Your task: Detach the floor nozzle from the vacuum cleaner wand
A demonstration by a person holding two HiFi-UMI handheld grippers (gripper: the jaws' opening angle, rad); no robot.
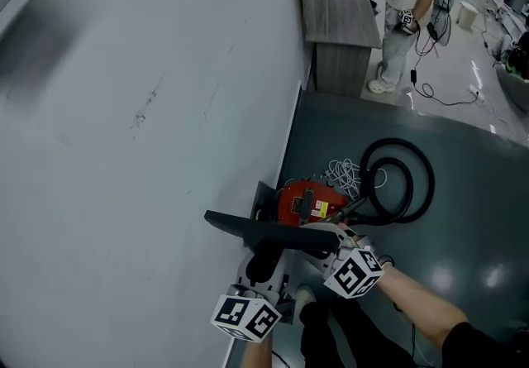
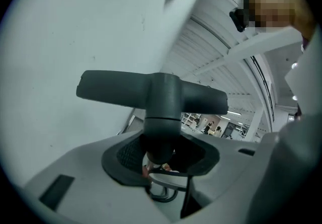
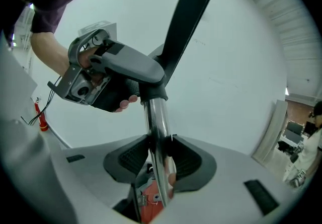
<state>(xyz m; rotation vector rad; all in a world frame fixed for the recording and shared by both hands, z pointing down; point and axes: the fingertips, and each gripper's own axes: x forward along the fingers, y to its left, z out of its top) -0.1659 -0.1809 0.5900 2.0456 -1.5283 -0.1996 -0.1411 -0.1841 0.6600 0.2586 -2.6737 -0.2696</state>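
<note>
The dark T-shaped floor nozzle (image 1: 248,230) is held up off the floor, close to the white wall. My left gripper (image 2: 161,155) is shut on the nozzle's round neck (image 2: 162,112), with the nozzle bar (image 2: 151,89) lying crosswise just beyond the jaws. My right gripper (image 3: 158,160) is shut on the chrome wand (image 3: 157,122) just below the nozzle's collar. In the right gripper view the left gripper (image 3: 100,74) grips the neck above, and the nozzle bar (image 3: 188,21) points up. In the head view the left gripper (image 1: 263,267) sits under the nozzle and the right gripper (image 1: 331,236) to its right.
The red vacuum body (image 1: 306,203) lies on the dark floor beyond the nozzle, with a looped black hose (image 1: 401,180) and a white cable bundle (image 1: 343,172) beside it. A grey counter (image 1: 331,19) stands along the wall. A person (image 1: 405,11) stands at the back.
</note>
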